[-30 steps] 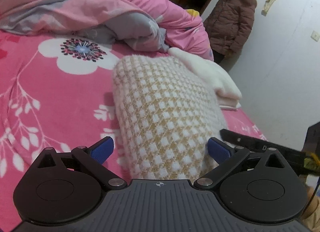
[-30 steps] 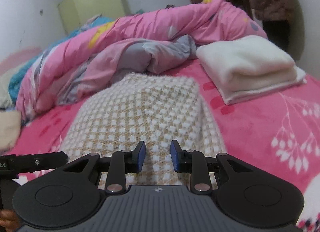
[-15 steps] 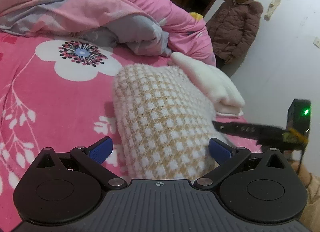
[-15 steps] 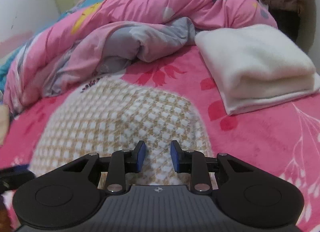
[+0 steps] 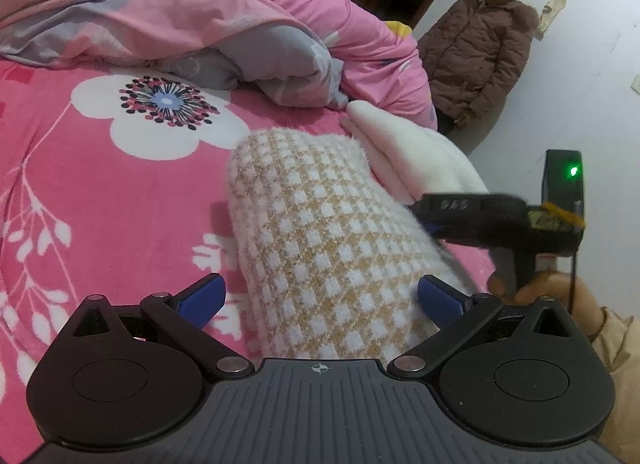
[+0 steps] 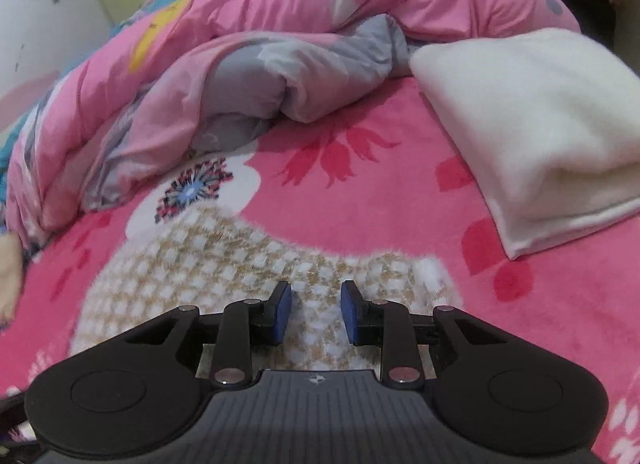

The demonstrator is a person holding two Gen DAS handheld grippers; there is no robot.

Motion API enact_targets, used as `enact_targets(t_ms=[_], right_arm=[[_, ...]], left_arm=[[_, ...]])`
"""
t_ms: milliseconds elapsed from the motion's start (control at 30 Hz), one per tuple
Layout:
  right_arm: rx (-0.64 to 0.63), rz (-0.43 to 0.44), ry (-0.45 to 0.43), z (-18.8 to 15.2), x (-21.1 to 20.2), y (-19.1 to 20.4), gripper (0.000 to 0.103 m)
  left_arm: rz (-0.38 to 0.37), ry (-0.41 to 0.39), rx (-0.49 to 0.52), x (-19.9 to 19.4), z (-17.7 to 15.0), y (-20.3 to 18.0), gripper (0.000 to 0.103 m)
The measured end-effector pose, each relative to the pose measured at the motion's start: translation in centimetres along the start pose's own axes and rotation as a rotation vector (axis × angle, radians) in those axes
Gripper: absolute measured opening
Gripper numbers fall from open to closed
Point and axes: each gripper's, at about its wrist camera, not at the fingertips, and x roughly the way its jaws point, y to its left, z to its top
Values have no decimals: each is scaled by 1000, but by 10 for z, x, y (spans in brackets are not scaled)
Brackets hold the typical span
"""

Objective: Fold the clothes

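Note:
A tan-and-white checked knit garment (image 5: pixel 320 232) lies folded into a long block on the pink floral bedsheet (image 5: pixel 100 184). My left gripper (image 5: pixel 320 298) is open wide and straddles its near end, with a blue pad on each side. My right gripper (image 6: pixel 316 312) hovers low over the same garment (image 6: pixel 224 264). Its jaws stand a little apart, and only cloth shows in the gap beneath them. In the left wrist view the right gripper (image 5: pixel 432 224) reaches in from the right, its tip at the garment's right edge, with a hand (image 5: pixel 540 292) on its handle.
A folded white cloth (image 6: pixel 540 124) lies just beyond the garment on the right, also seen in the left wrist view (image 5: pixel 420 156). A bunched pink and grey quilt (image 6: pixel 280 24) fills the back of the bed. A person in a brown coat (image 5: pixel 480 44) stands by the wall.
My right gripper has moved forward along the garment toward its far end and the white cloth, its jaws unchanged. The garment and my left gripper have stayed put.

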Motion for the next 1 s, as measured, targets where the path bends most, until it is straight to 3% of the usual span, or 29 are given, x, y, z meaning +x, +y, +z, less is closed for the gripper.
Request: enact_targets(t_ms=[100, 233, 333, 433, 567, 667, 767, 1000], right_arm=[[-30, -2, -32, 6, -16, 10, 30], [-46, 93, -100, 15, -33, 27, 30], [-89, 135, -91, 22, -20, 46, 30], [-111, 119, -40, 22, 9, 59, 30], [-7, 99, -45, 24, 24, 49, 32], [32, 79, -86, 24, 12, 46, 32], [1, 2, -139, 22, -11, 49, 33], [-62, 78, -188, -10, -80, 52, 33]], left_arm=[[-1, 1, 1, -2, 0, 0, 103], [-5, 2, -6, -1, 0, 1, 103], [-8, 3, -9, -1, -1, 2, 103], [-10, 5, -11, -2, -1, 3, 103], [-13, 7, -14, -2, -1, 5, 103], [-13, 9, -9, -3, -1, 4, 103], [-8, 10, -11, -4, 0, 3, 103], [33, 9, 19, -10, 2, -4, 103]])
